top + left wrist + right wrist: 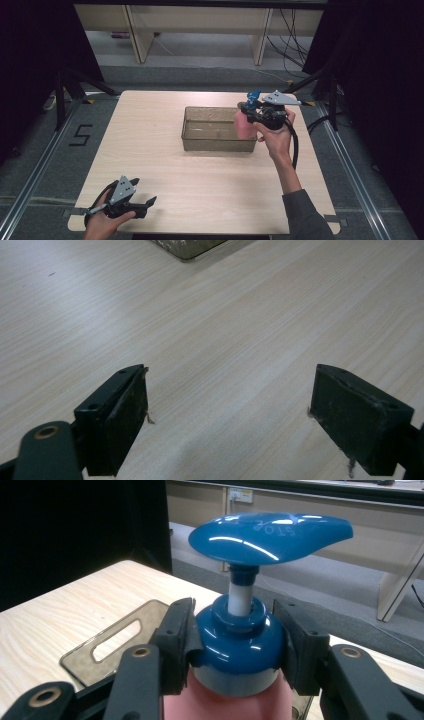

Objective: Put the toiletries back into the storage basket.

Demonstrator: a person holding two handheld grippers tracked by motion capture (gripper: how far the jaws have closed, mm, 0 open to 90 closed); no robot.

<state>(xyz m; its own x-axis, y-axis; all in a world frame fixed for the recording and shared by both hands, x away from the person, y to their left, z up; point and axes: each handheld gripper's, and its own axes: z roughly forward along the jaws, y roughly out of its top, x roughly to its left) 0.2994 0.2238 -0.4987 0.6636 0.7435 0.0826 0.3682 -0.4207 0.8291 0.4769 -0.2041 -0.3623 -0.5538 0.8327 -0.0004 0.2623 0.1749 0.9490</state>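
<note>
A pink pump bottle (244,125) with a blue pump head (270,530) hangs over the right end of a clear smoky plastic bin (192,144). My right gripper (250,109) is shut on the bottle's blue collar (235,647), one pad on each side, and holds it upright. A hand carries that gripper from the right side of the table. My left gripper (227,412) rests low over the bare wood at the table's front left corner (142,204), its jaws wide apart with nothing between them.
The bin stands in the far middle of the light wooden table (200,180). Its corner (187,247) shows at the top of the left gripper view. Black stands (75,87) and cables (292,37) line the floor beyond the table.
</note>
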